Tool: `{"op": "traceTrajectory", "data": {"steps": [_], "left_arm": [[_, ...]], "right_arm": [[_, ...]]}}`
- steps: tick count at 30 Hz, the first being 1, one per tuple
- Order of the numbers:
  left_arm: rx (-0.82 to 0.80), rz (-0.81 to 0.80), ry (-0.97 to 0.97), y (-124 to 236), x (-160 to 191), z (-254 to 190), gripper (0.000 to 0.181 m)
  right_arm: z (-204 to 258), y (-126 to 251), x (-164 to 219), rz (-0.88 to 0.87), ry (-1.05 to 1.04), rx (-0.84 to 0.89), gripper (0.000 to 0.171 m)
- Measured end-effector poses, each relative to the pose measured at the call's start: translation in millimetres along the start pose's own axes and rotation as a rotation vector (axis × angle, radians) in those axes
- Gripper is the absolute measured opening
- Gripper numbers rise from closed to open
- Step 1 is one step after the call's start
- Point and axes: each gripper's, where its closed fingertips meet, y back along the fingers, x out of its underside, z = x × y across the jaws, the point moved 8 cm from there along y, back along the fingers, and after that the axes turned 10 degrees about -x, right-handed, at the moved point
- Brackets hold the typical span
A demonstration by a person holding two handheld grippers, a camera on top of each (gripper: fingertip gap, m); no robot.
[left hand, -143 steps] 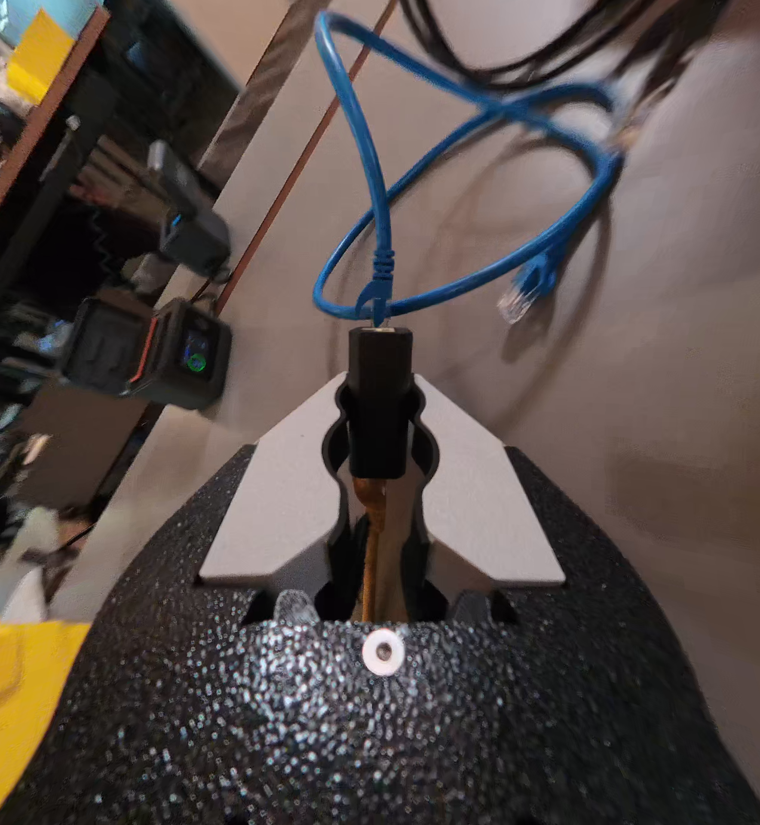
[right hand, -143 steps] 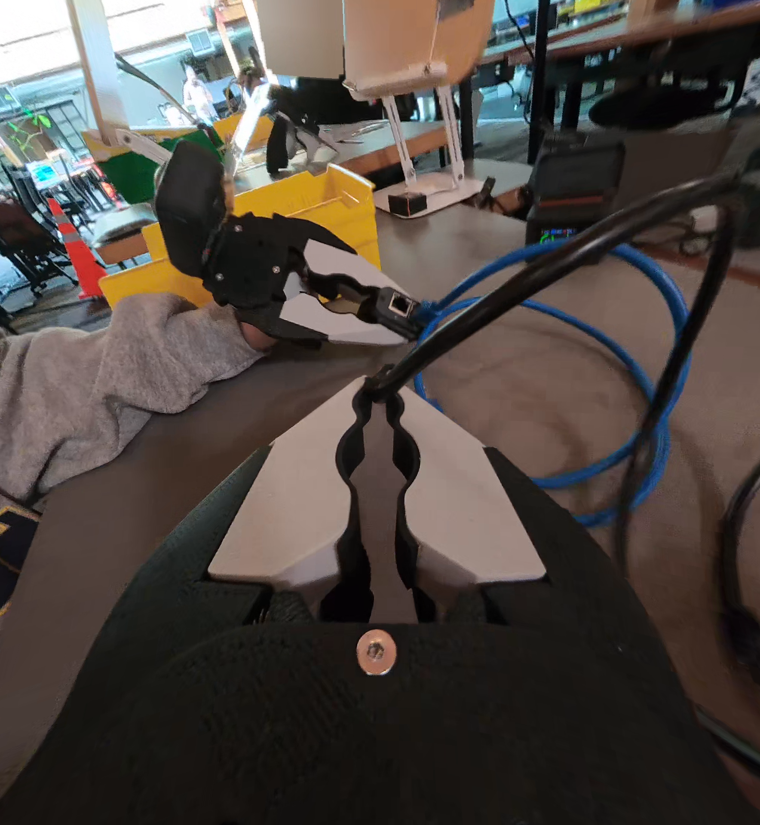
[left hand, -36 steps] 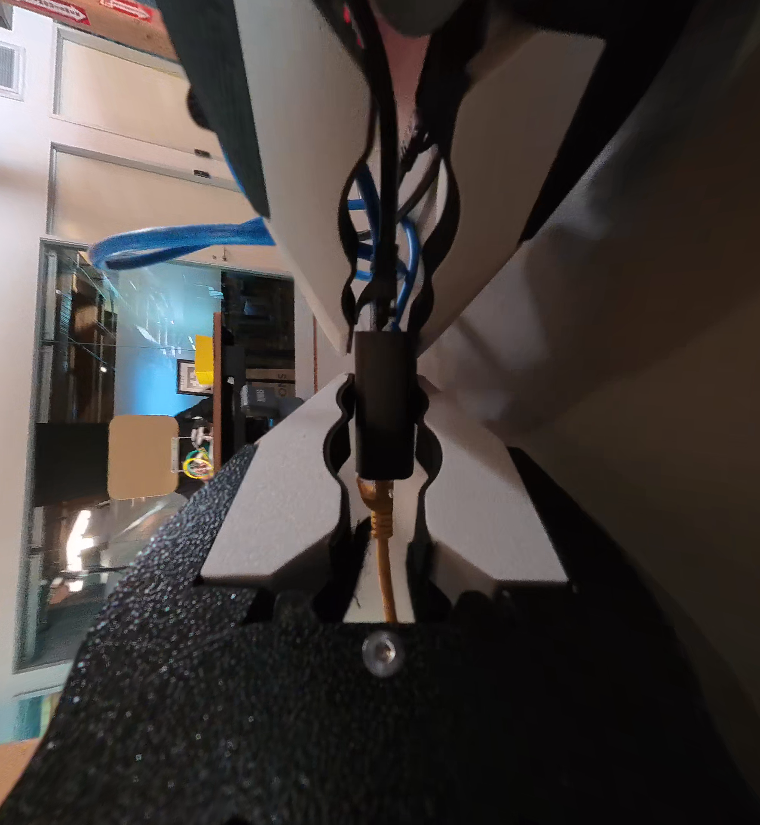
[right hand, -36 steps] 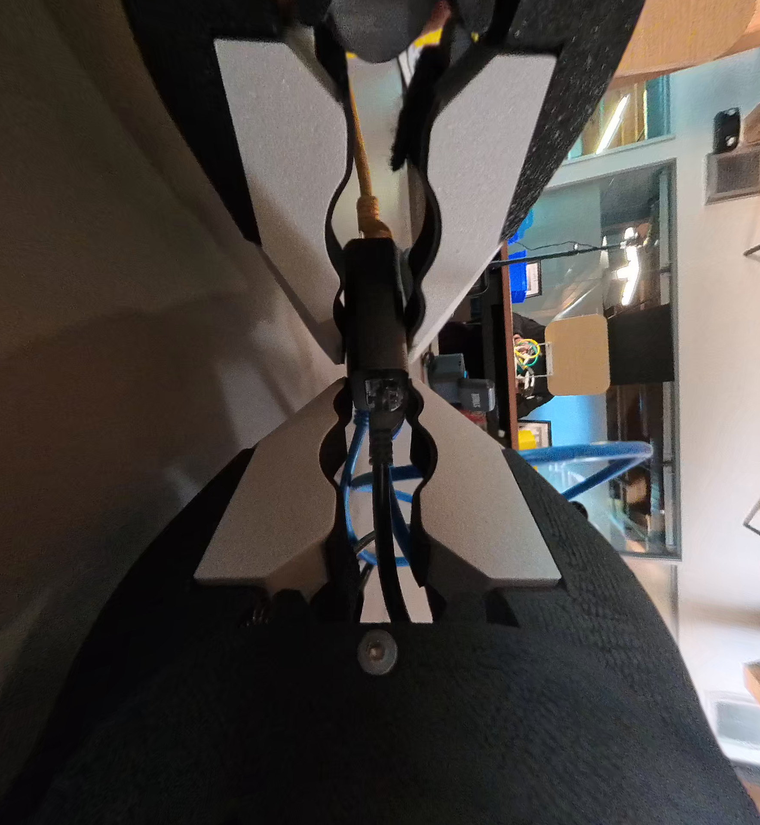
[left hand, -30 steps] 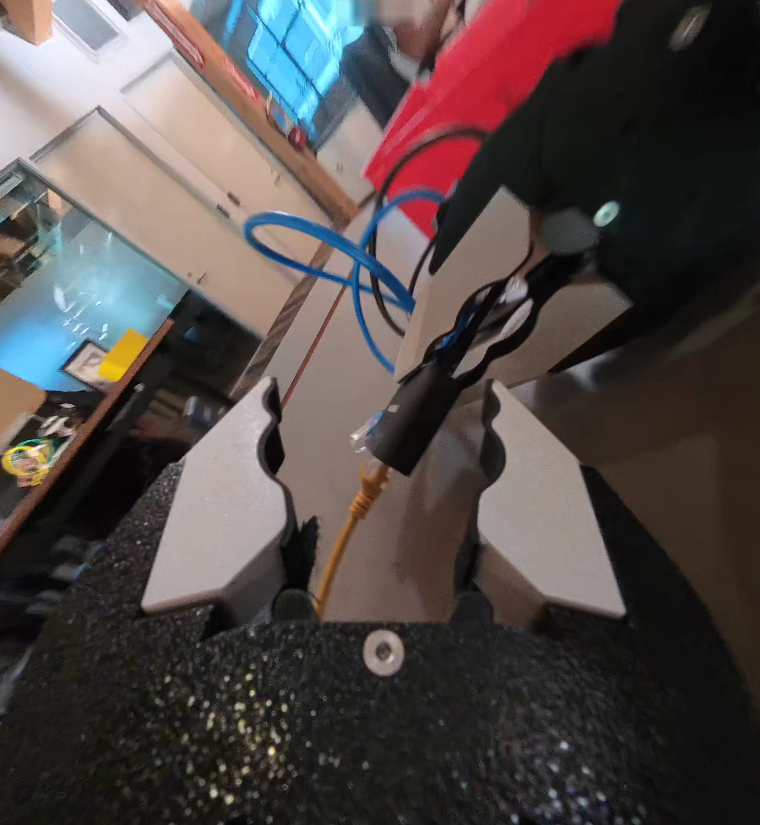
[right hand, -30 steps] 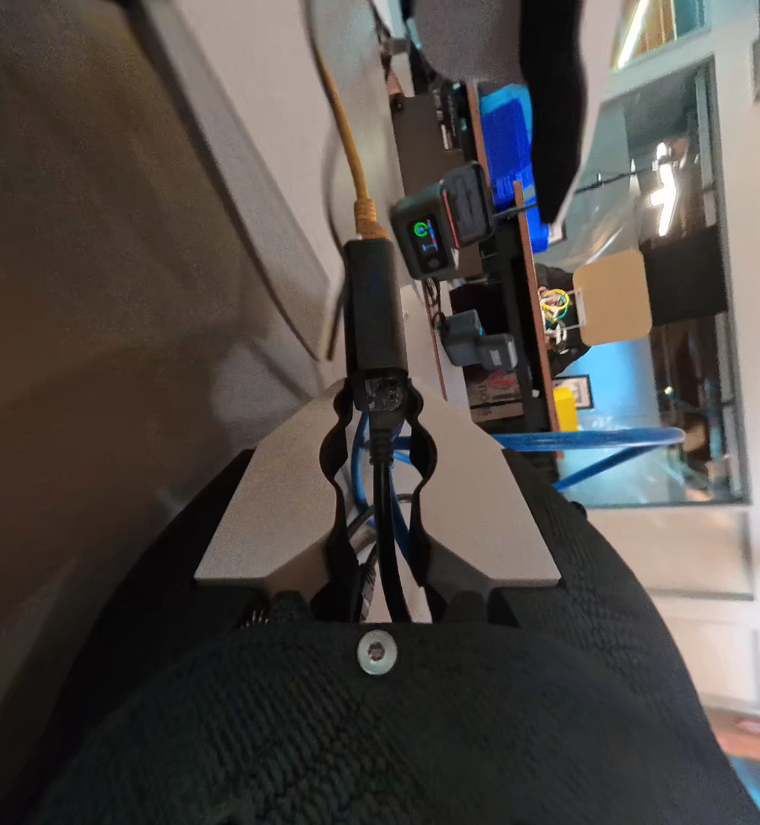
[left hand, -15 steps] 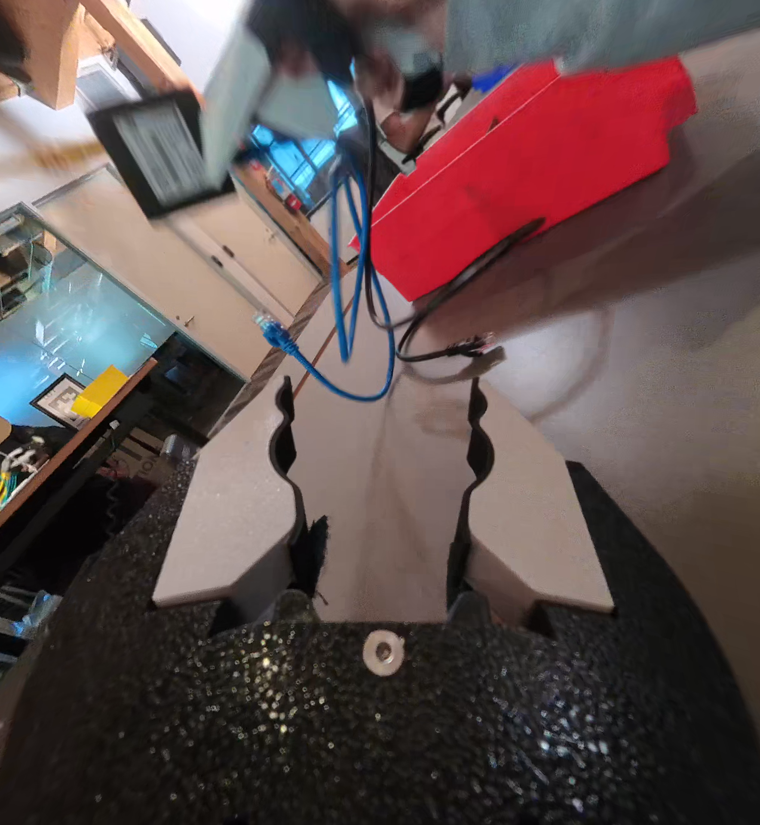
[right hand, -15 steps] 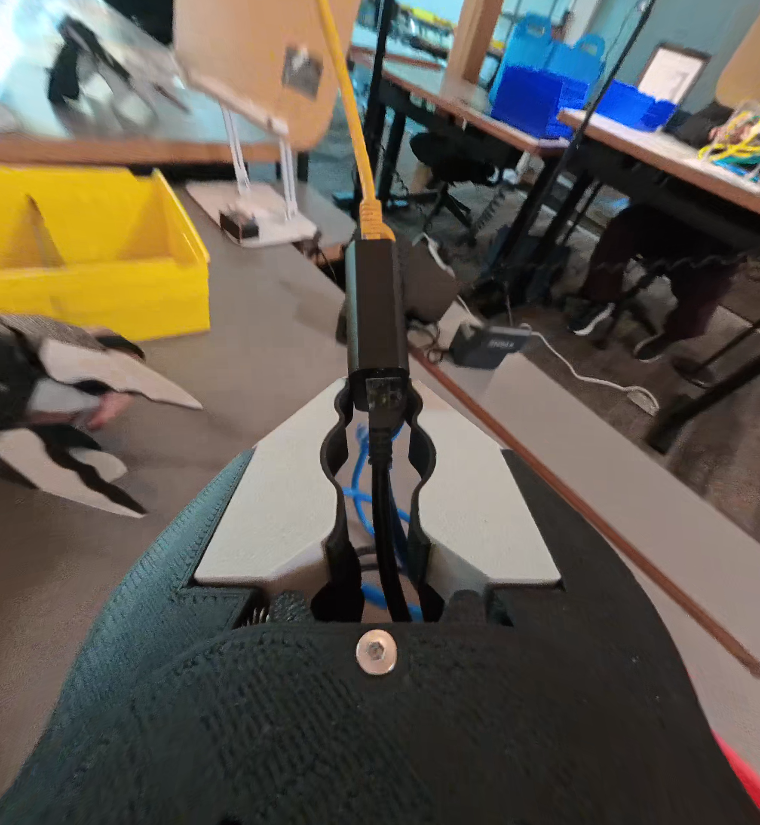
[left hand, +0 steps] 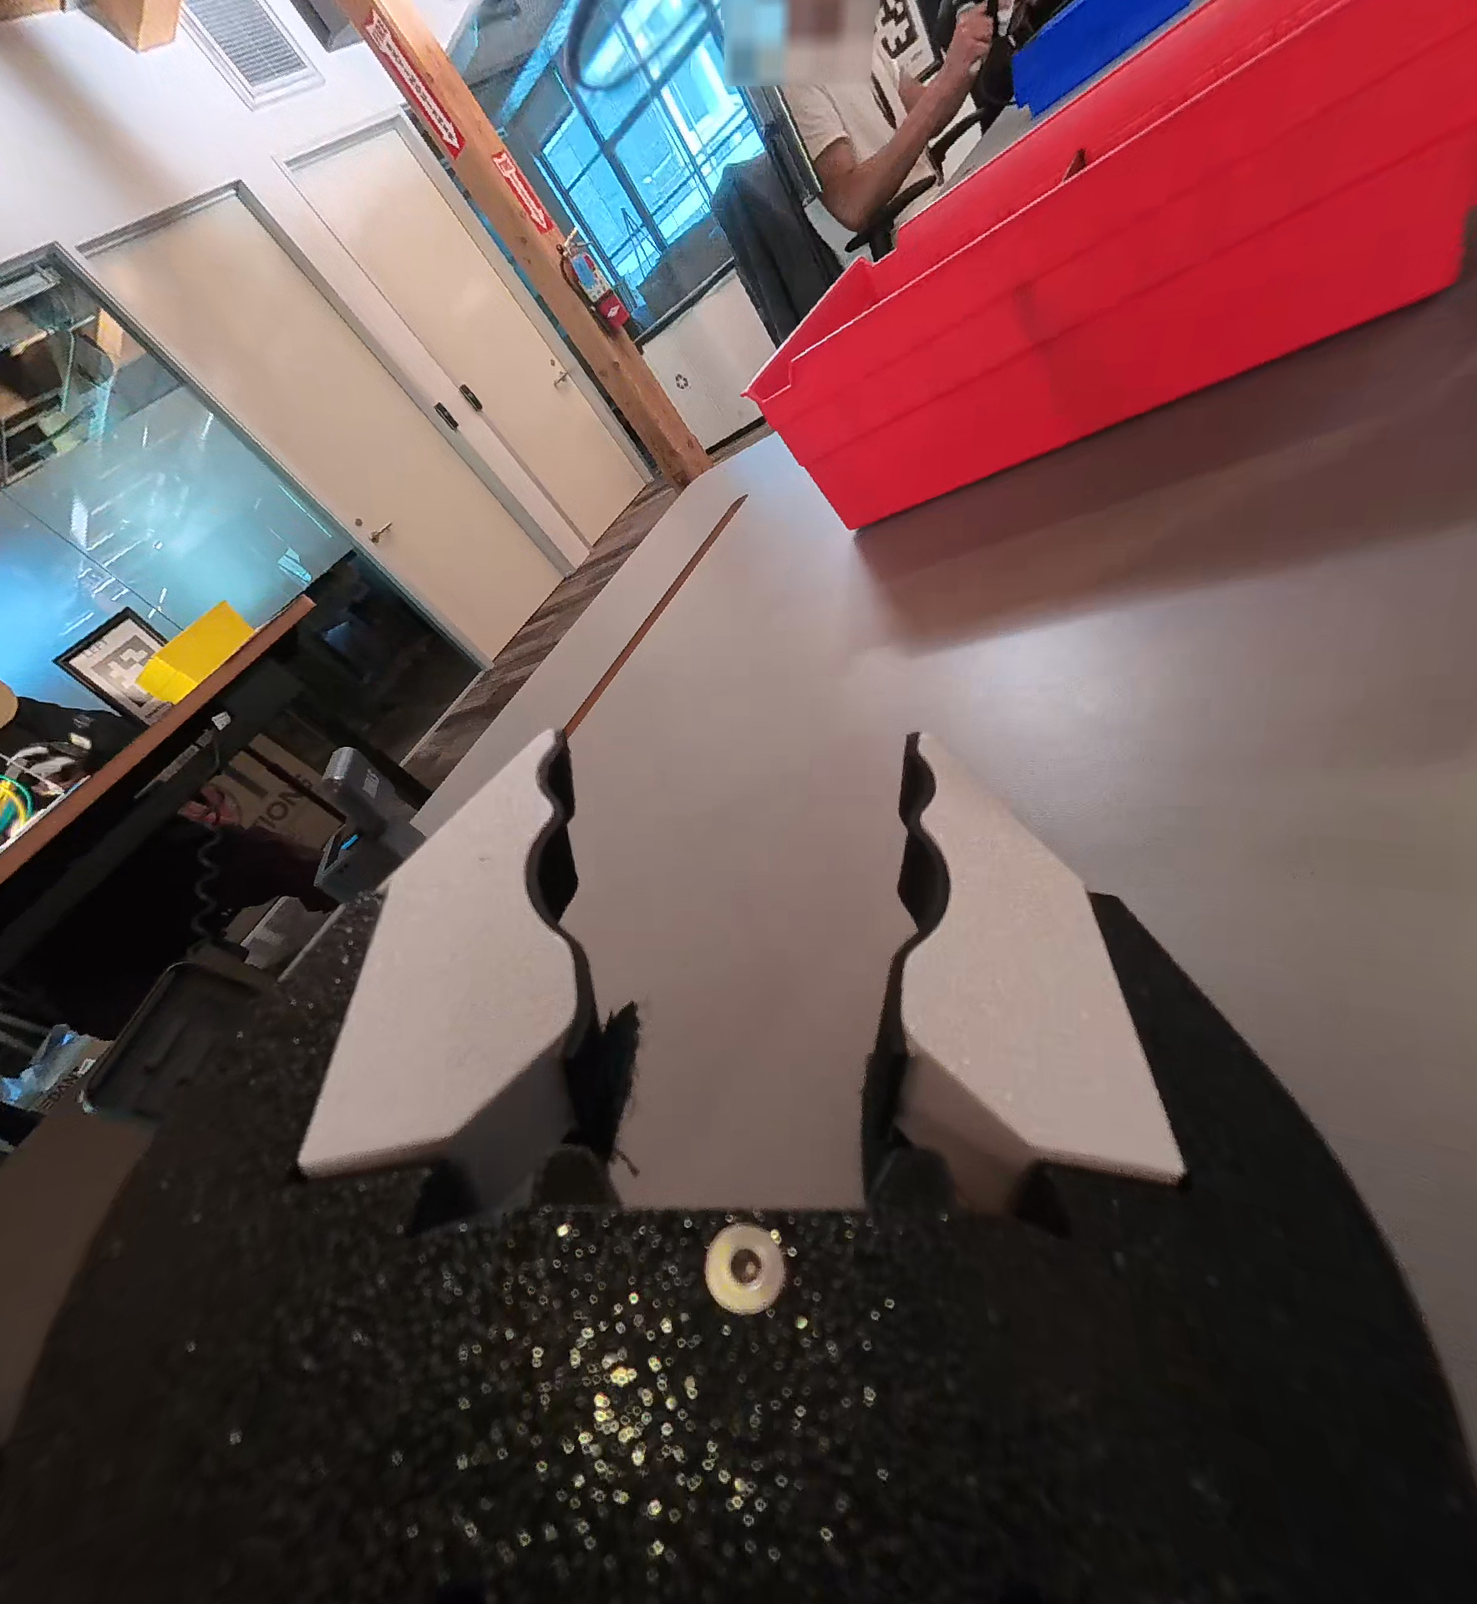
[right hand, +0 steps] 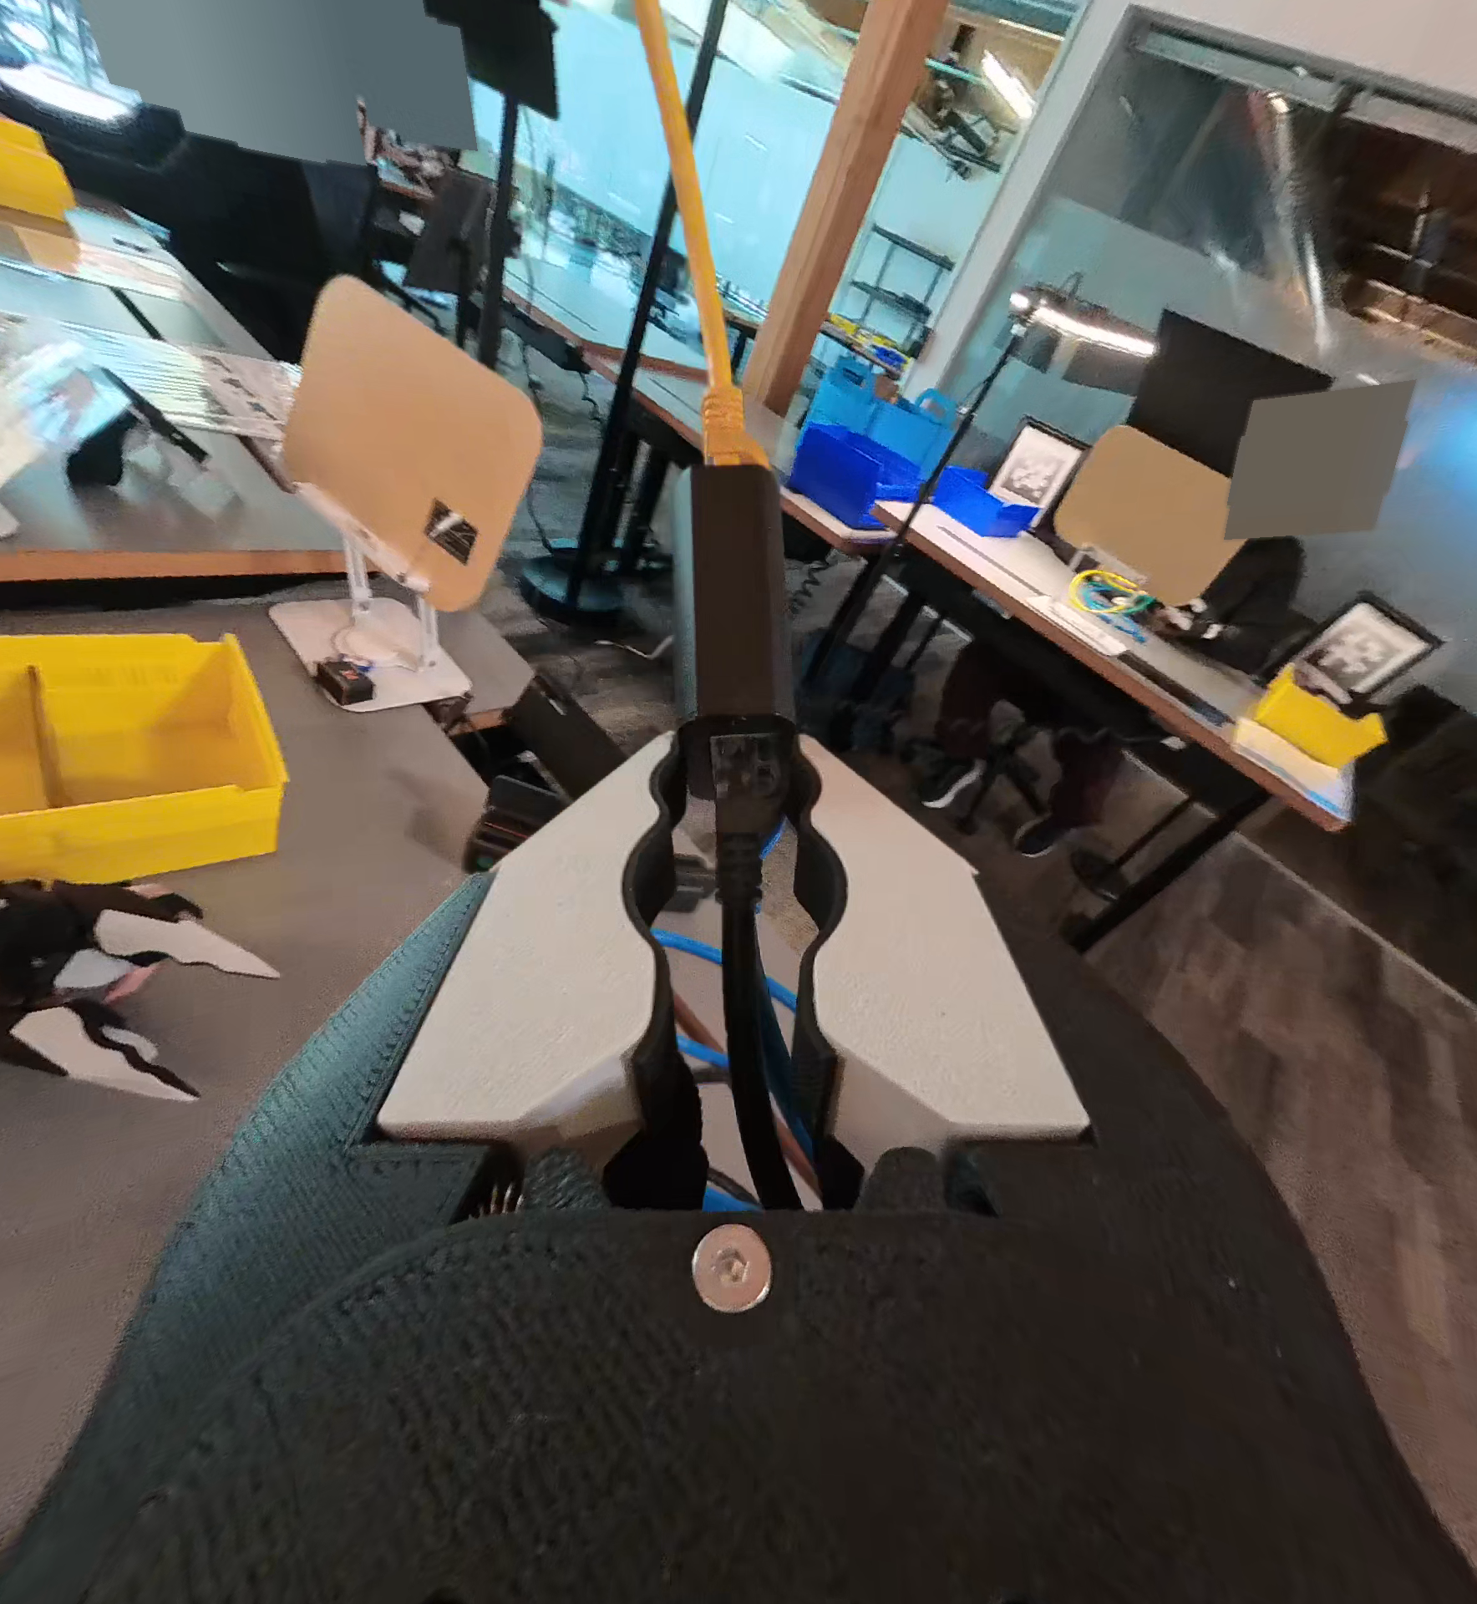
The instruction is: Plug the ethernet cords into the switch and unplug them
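Note:
My right gripper (right hand: 739, 746) is shut on the near end of a black switch (right hand: 733, 590) and holds it up above the table. A yellow ethernet cord (right hand: 692, 226) is plugged into the switch's far end and runs upward out of view. A black cable (right hand: 739, 998) leaves the switch's near end and runs back between my fingers, with a blue cord (right hand: 774, 1041) beside it. My left gripper (left hand: 735, 755) is open and empty, low over the grey table (left hand: 1152, 781). It also shows in the right wrist view (right hand: 232, 1033) at the left.
A red bin (left hand: 1152, 286) stands on the table ahead and to the right of the left gripper. A yellow bin (right hand: 110, 746) and a tan card on a clear stand (right hand: 414, 443) stand at the left. A person (left hand: 874, 130) sits behind the red bin. Tip to tip, the grippers are about 45 cm apart.
My left gripper has drawn away from the switch and cords, which have left its view. My right gripper has swung and lifted the switch, with the yellow cord still plugged in.

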Motion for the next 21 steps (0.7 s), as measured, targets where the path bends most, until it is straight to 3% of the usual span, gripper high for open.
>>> {"op": "traceTrajectory", "data": {"steps": [5, 12, 17, 21], "left_arm": [[0.001, 0.007, 0.005, -0.7, 0.8, -0.2, 0.074], [0.013, 0.017, 0.002, -2.0, 2.0, -2.5, 0.074], [0.015, 0.021, 0.006, -2.0, 2.9, -2.3, 0.073], [0.021, 0.030, 0.006, -2.9, 4.5, -3.1, 0.073]], "right_arm": [[-24.4, 15.6, 18.7, 0.060, 0.032, 0.036, 0.021], [-36.9, 22.1, 131.0, -0.012, -0.042, 0.011, 0.021], [-17.6, 24.7, 211.7, -0.054, -0.105, -0.110, 0.021], [-2.2, 27.9, 265.0, 0.081, -0.335, -0.344, 0.021]]}}
